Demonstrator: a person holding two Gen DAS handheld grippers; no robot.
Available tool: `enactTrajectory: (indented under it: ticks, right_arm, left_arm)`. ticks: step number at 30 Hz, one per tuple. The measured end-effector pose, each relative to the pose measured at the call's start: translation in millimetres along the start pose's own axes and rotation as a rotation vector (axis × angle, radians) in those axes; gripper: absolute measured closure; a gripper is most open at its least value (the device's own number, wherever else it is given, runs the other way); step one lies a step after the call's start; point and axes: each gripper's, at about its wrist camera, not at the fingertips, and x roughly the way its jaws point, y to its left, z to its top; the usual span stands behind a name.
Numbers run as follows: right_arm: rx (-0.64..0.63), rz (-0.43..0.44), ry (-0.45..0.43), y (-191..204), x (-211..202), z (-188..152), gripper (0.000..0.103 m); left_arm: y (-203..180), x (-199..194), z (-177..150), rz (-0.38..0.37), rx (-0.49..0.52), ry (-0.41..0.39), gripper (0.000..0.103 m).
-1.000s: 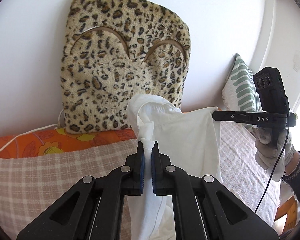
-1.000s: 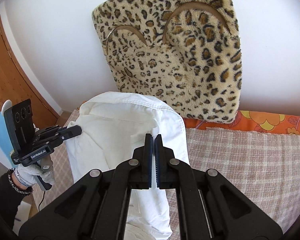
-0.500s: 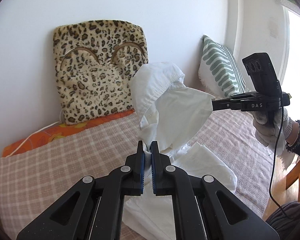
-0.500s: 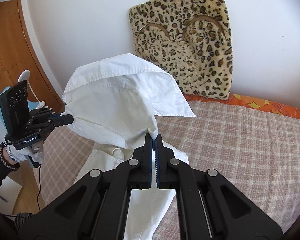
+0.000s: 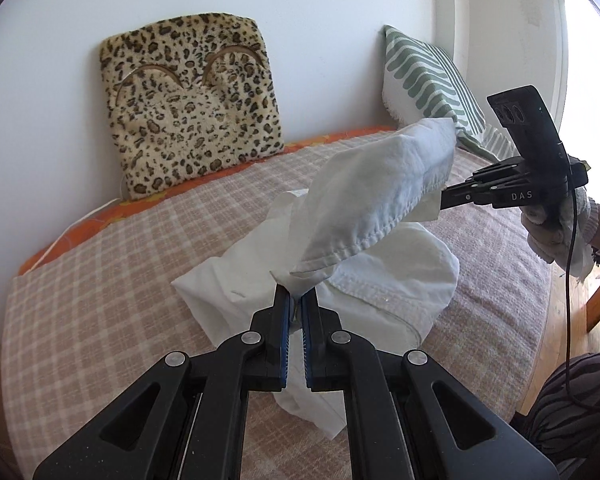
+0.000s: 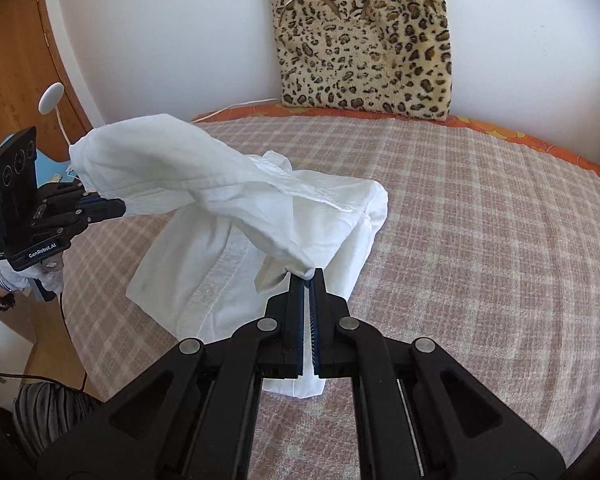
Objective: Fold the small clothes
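Shirt (image 5: 380, 184): white, part lifted between both grippers, rest lying on checked blanket (image 5: 100, 280) just ahead of them.
Left gripper (image 5: 296, 300): clamped on one edge of shirt.
Right gripper (image 6: 309, 276): clamped on opposite edge.
Leopard cushion (image 6: 364, 40): well beyond grippers, upright against wall.
Striped pillow (image 5: 428, 80): behind right gripper.

Lowered from in front of the leopard cushion (image 5: 192, 100) toward the bed (image 6: 480, 220): white shirt (image 6: 228, 248), now mostly lying on the checked cover, one edge stretched between left gripper (image 5: 295, 304) and right gripper (image 6: 308, 280).
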Motion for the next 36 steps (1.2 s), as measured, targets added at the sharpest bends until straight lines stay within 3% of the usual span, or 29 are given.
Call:
enactTrajectory:
  ticks: [13,20,24,26,27,28,29,32,36]
  right_arm:
    - [-0.025,-0.034,0.087,3.8,6.1,-29.9,0.099]
    - [-0.014,-0.068,0.118,-0.8,3.2,-41.0,0.099]
    - [0.113,0.025,0.108,-8.4,-15.8,-45.0,0.099]
    - [0.159,0.091,0.104,-7.7,-19.8,-43.8,0.094]
    - [0.174,0.119,0.103,-6.1,-18.6,-42.2,0.081]
    - [0.185,0.136,0.103,-3.8,-16.2,-40.4,0.060]
    - [0.187,0.140,0.105,-1.1,-12.2,-38.3,0.053]
    - [0.202,0.119,0.146,4.0,5.7,-34.8,0.050]
    - [0.272,0.156,0.221,1.2,25.7,-40.2,0.050]
  left_arm:
    - [-8.2,-4.2,-16.9,0.020,0.042,0.040,0.099]
    - [-14.7,-2.6,-43.6,0.028,0.088,0.130,0.099]
    - [-2.4,-25.2,-47.9,0.019,0.034,0.096,0.099]
    - [4.7,-36.3,-41.2,0.028,0.003,0.051,0.099]
    - [8.3,-39.7,-35.0,0.024,-0.012,0.028,0.099]
    - [10.3,-40.8,-28.4,0.023,-0.017,0.011,0.098]
    - [12.0,-39.5,-21.1,0.033,-0.016,-0.005,0.098]
    - [17.1,-26.2,-3.2,0.001,-0.042,-0.002,0.098]
    - [23.9,-12.4,-2.4,-0.006,-0.066,0.035,0.098]
